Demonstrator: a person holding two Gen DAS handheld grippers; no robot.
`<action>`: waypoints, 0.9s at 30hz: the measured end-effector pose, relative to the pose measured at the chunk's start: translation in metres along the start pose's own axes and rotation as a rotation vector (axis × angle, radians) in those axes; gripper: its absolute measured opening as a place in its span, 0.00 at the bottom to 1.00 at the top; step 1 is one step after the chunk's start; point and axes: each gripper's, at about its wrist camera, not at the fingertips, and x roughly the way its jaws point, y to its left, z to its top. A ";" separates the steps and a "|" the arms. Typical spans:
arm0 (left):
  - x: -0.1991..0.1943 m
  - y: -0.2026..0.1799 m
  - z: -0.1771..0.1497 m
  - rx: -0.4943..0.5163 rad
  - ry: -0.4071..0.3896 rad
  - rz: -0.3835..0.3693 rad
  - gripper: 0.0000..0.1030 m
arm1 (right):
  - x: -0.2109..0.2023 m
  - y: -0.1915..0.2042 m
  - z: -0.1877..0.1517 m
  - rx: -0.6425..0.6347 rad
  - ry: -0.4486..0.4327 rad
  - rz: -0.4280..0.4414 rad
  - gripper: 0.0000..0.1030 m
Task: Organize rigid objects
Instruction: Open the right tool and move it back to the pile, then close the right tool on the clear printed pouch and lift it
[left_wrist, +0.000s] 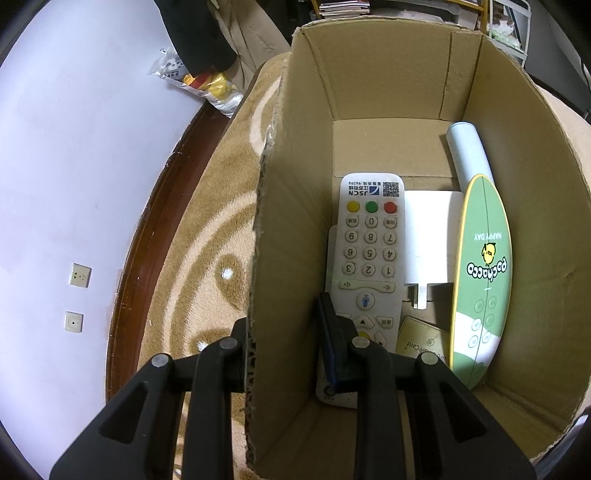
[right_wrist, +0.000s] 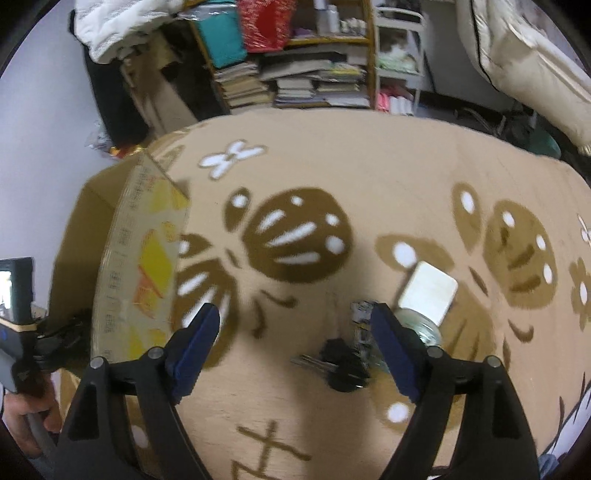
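Currently the left gripper (left_wrist: 284, 347) straddles the near wall of an open cardboard box (left_wrist: 273, 206), one jaw outside over the patterned rug (left_wrist: 207, 229), the other inside; the jaws stand a little apart with the wall between them, likely steadying the box, though a firm pinch cannot be confirmed. Ahead of the inner jaw, inside the box, lie a white remote control (left_wrist: 369, 251), a white plug adapter (left_wrist: 430, 240), a gold card (left_wrist: 421, 341), a green oval board (left_wrist: 484, 280) leaning on the right wall, and a pale tube (left_wrist: 469, 151) beyond it.

Meanwhile the right gripper (right_wrist: 295, 350) hovers over the rug, jaws wide apart and empty. Between them, nearer the right jaw, lie black keys (right_wrist: 340, 363). Just beyond the right jaw sit a glass jar (right_wrist: 424, 330) and a white rectangular case (right_wrist: 428, 291), seemingly awaiting collection.
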 end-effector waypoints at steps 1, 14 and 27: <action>0.000 0.000 0.000 0.000 0.000 0.000 0.24 | 0.001 -0.004 -0.002 0.010 0.002 0.005 0.86; 0.001 0.000 0.001 0.000 0.001 0.000 0.24 | 0.025 -0.056 -0.016 0.153 0.074 -0.135 0.81; 0.000 -0.003 0.001 0.007 0.000 0.007 0.24 | 0.017 -0.080 -0.019 0.246 0.053 -0.150 0.77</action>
